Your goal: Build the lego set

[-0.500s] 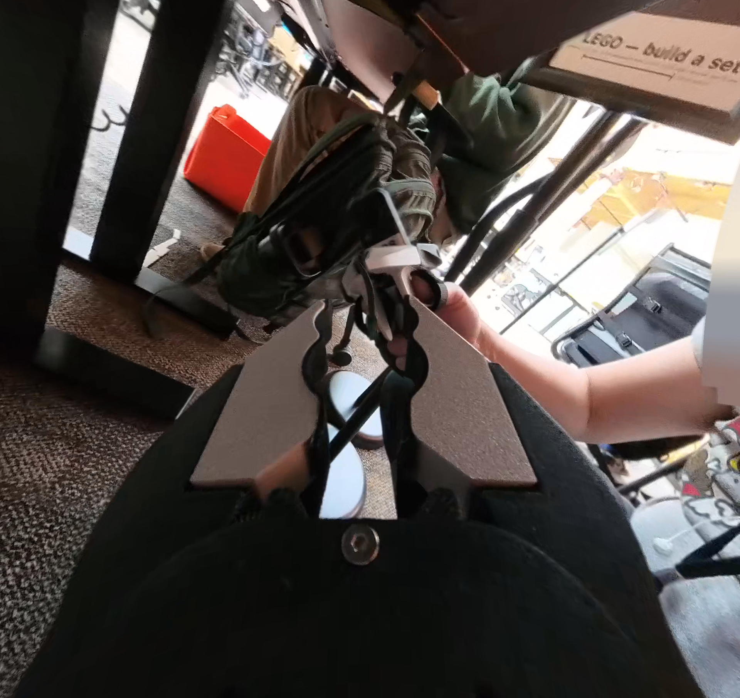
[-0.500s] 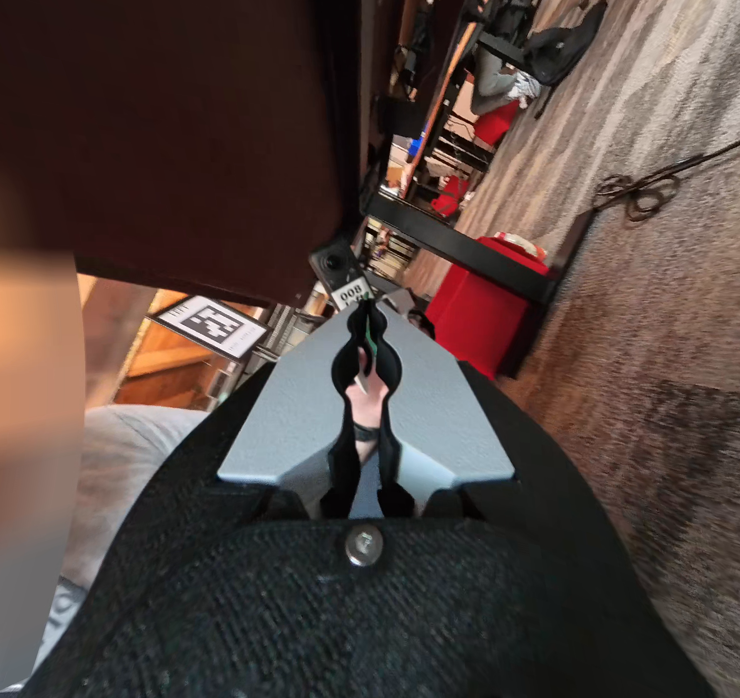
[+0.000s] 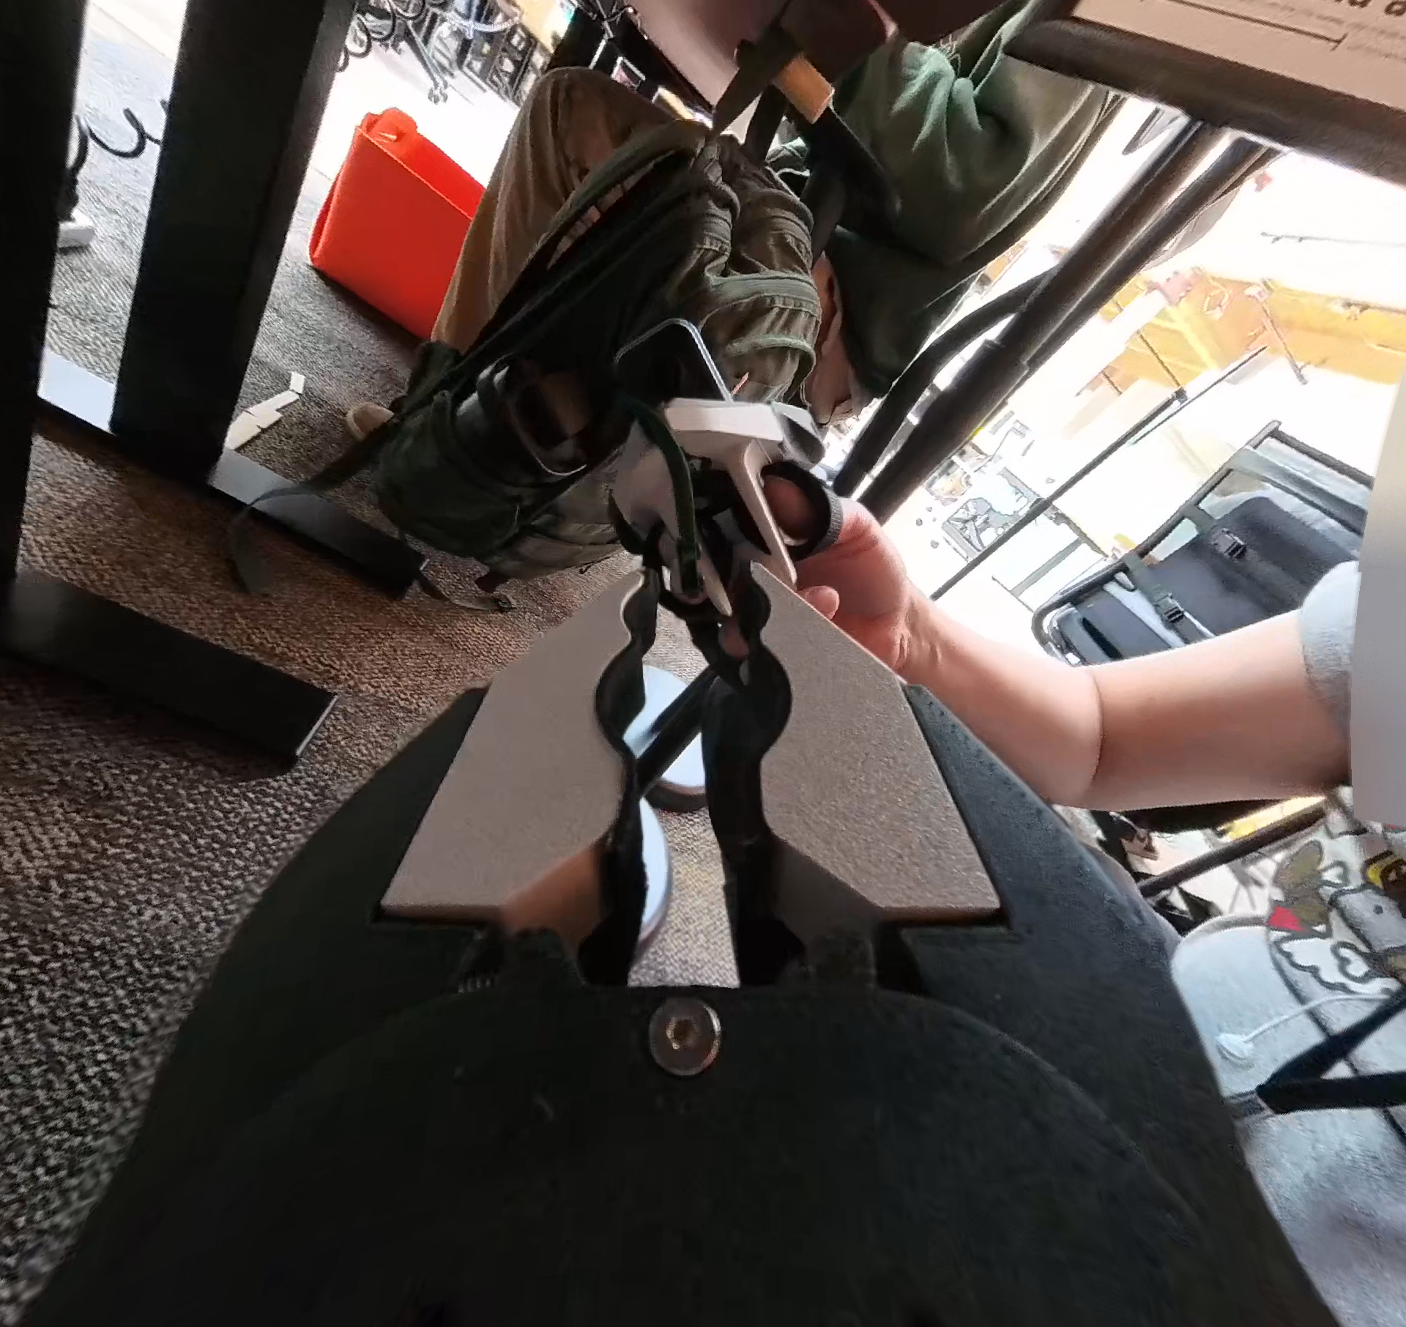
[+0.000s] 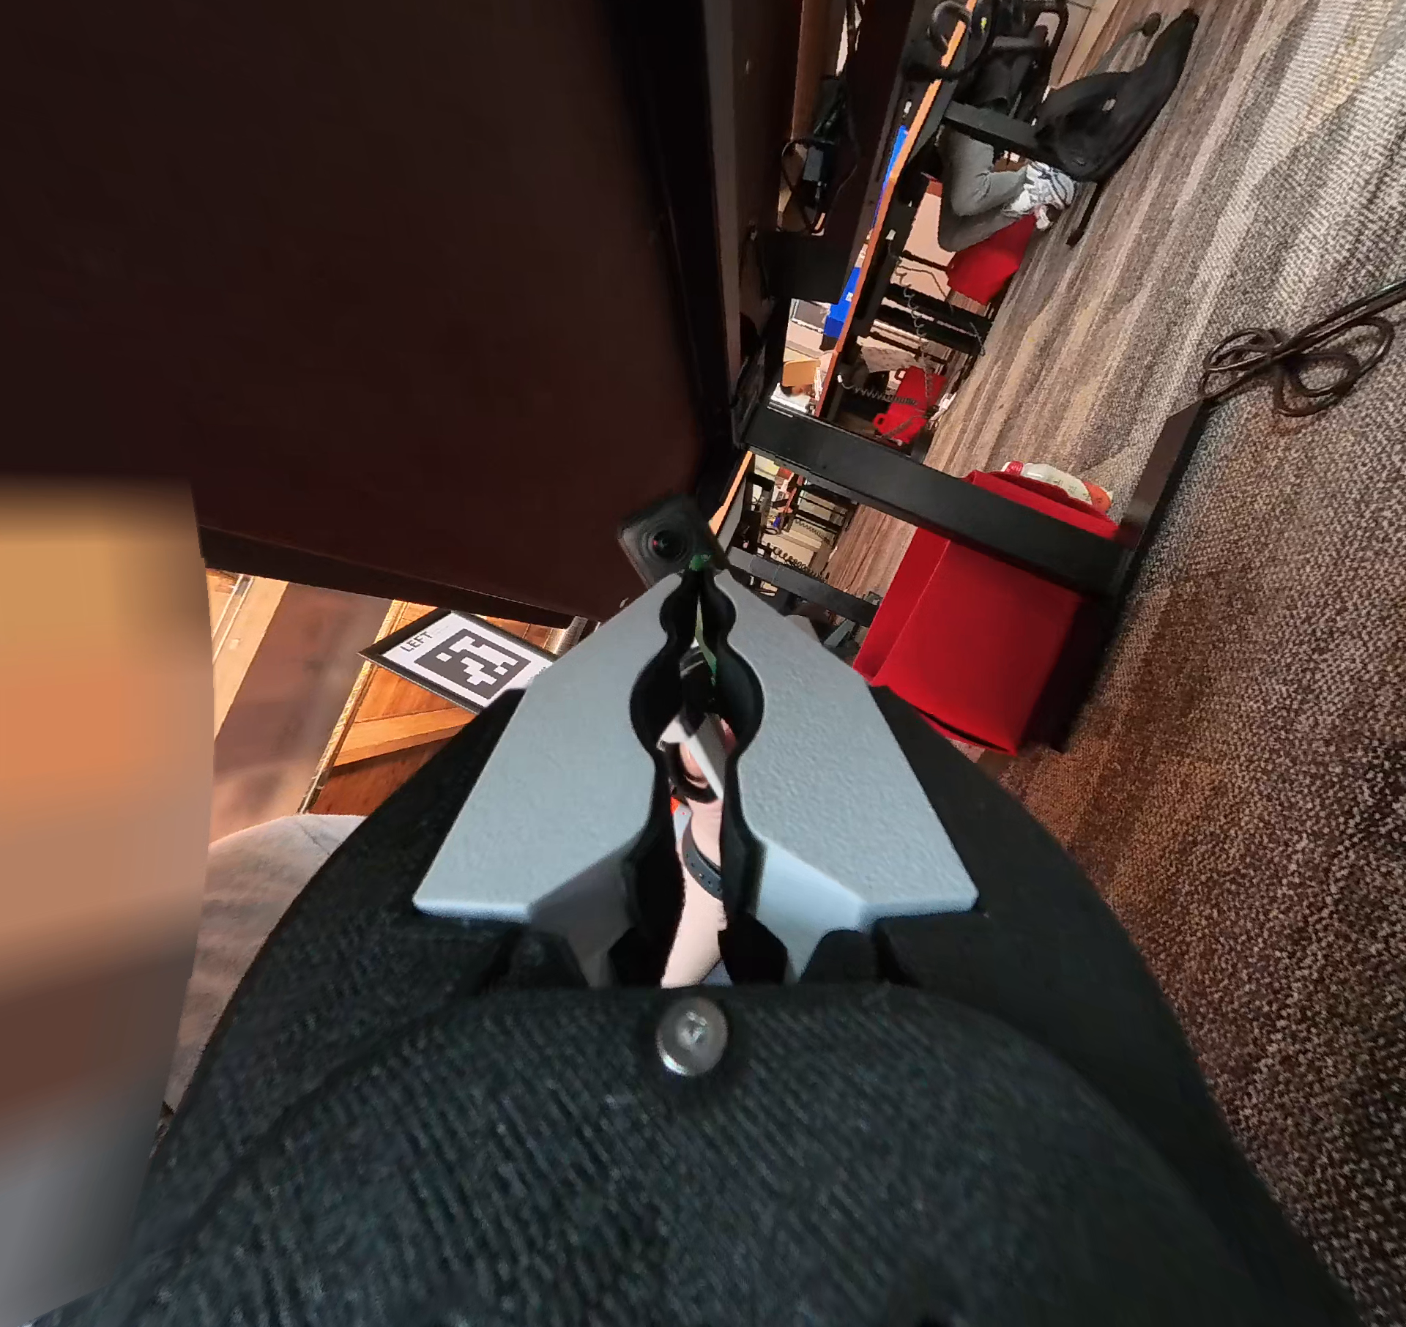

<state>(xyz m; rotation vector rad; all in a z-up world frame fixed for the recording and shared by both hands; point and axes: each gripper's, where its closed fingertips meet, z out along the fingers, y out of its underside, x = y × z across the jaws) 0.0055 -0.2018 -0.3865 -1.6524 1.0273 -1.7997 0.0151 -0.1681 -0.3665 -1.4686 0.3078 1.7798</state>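
Lego set: no bricks or model are in view, since both tongs hang below the counter (image 4: 380,225) and above the carpet (image 3: 152,796); the one candidate part is a thin green sliver (image 3: 687,529) lying just ahead of the left tongs (image 3: 696,590), and whether it is a lego part cannot be told

Left tongs: narrowly parted, carpet visible through the gap, nothing clamped. Directly ahead, tip to tip, the other tool faces them, carried by a hand (image 3: 852,575) to their right. A red bin (image 3: 396,225) stands well ahead and to their left.

Right tongs (image 4: 696,587): pressed almost together on the green sliver, which peeks out at the tips. The lens (image 4: 662,541) of the opposite tool sits just beyond the tips.

Change: compared with half a second earlier, the sliver now shows at the very tips of the right tongs instead of deeper in the gap, and the opposite lens has drawn nearer. This suggests a hand-over or mid-air alignment, not yet a placement; the build itself appears barely advanced, and the piece must return above the counter
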